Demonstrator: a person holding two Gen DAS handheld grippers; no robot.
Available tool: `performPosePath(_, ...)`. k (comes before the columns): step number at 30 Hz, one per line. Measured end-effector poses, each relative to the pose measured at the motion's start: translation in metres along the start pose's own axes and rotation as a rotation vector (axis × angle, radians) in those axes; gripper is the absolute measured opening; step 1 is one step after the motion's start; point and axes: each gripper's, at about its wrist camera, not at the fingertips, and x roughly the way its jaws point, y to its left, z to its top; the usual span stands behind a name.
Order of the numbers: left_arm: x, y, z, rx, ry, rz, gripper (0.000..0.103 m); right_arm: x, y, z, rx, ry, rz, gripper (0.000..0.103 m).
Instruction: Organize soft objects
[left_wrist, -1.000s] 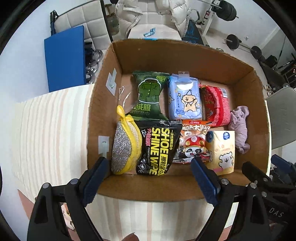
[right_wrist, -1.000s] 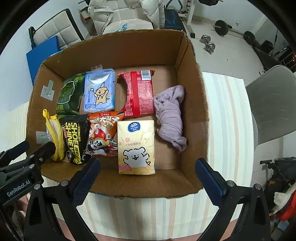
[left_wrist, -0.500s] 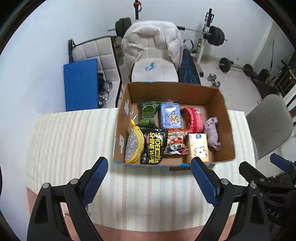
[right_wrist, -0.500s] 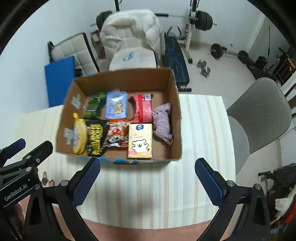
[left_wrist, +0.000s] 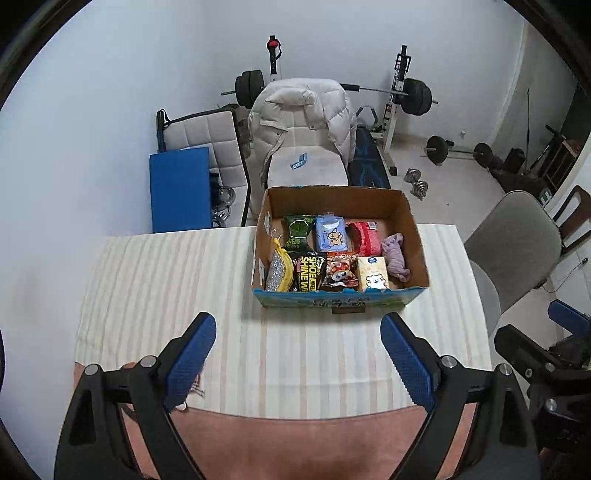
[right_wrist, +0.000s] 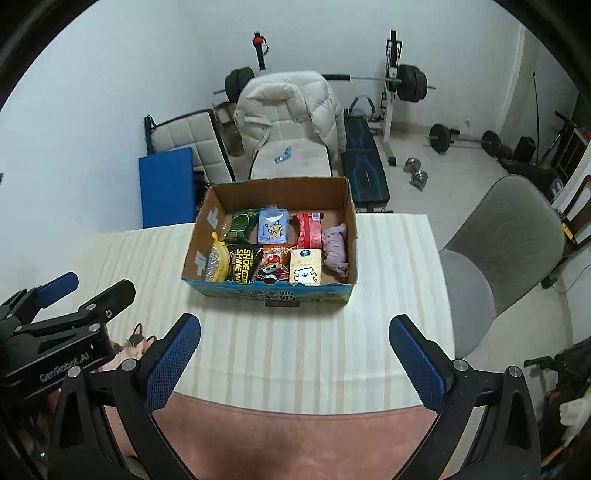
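Note:
A cardboard box (left_wrist: 338, 301) stands on the striped table (left_wrist: 166, 288), and the right wrist view shows the box (right_wrist: 269, 293) too. Inside lie a yellow-and-silver scourer (left_wrist: 279, 271), a black shoe-wipes pack (left_wrist: 308, 273), a green pack (left_wrist: 298, 230), a blue tissue pack (left_wrist: 331, 234), a red pack (left_wrist: 365, 238), a snack bag (left_wrist: 341, 271), a yellow tissue pack (left_wrist: 373, 271) and a purple cloth (left_wrist: 395, 254). My left gripper (left_wrist: 297, 332) hangs open and empty, high above the table's near side. My right gripper (right_wrist: 295, 332) is open and empty beside it.
Behind the table is a chair draped with a white puffer jacket (left_wrist: 301, 122), a blue mat (left_wrist: 181, 188) and a weight bench with barbells (left_wrist: 410, 99). A grey chair (left_wrist: 513, 251) stands at the table's right side. A pink cloth edge (left_wrist: 295, 439) runs along the near side.
Both grippers have risen and drawn back from just over the box, so the box now looks small and far. Both stayed open and empty. The box's contents have not moved.

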Motion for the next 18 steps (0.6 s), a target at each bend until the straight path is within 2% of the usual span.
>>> performPosePath(8,-0.044,-0.004,-0.019,0.01,-0.014,-0.029,0.091,-0.062,-0.003,-0.03,0.0,-0.035,0.015,0.103)
performPosePath(12,-0.058,-0.007,-0.024,0.009,-0.032,-0.041,0.091,-0.079,-0.008,-0.036,0.009,-0.044,0.007,0.103)
performPosePath(18,-0.068,-0.014,-0.021,0.028,-0.076,-0.021,0.091,-0.098,-0.016,-0.034,0.022,-0.095,-0.031,0.103)
